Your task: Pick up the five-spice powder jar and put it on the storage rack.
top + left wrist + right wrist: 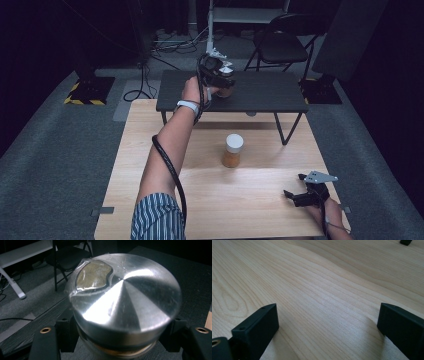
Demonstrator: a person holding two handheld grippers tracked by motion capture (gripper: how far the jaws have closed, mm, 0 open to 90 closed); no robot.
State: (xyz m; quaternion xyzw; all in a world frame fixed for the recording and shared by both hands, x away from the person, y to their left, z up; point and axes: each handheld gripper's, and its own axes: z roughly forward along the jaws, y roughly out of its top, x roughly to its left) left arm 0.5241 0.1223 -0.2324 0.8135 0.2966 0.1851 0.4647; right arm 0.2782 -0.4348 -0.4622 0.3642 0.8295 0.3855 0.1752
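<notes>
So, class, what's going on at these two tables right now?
A person's left hand-held gripper is shut on a jar with a silver lid, holding it over the dark side table beyond the wooden table. A second jar with a white lid stands alone on the wooden table. The right hand-held gripper rests open on the wood near the right edge, holding nothing.

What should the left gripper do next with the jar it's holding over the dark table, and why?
Probably lower it and set it down. The left gripper has its jaws clamped on a silver-lidded jar above the dark table, which looks bare beneath it. The right gripper rests open on the wooden table.
</notes>
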